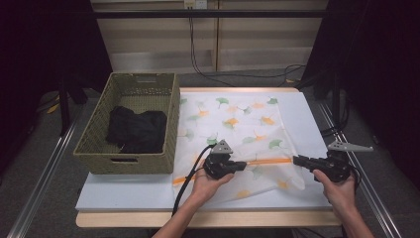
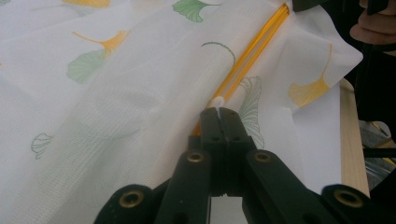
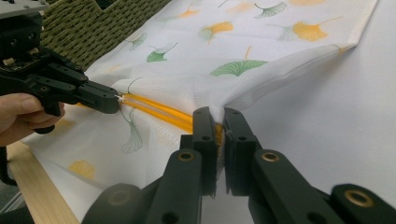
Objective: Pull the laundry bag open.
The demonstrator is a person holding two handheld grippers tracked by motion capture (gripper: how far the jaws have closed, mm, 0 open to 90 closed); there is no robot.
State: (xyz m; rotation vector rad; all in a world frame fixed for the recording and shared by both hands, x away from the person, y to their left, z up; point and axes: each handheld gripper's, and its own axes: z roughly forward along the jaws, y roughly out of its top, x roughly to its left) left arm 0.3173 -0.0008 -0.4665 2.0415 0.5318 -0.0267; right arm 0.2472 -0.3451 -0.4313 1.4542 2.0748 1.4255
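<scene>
A white mesh bag printed with green and orange ginkgo leaves lies on the table, its orange zipper stretched between both grippers. My left gripper is shut on the small white zipper pull, jaws pressed together. At the zipper's other end, my right gripper is shut on the bag's fabric. The zipper runs from the right gripper's jaws to the left gripper farther off. Part of the bag's front edge hangs lifted off the white mat.
A woven olive basket stands at the left of the mat with a black garment inside. The table's wooden front edge runs below the hands. Cables lie on the floor behind the table.
</scene>
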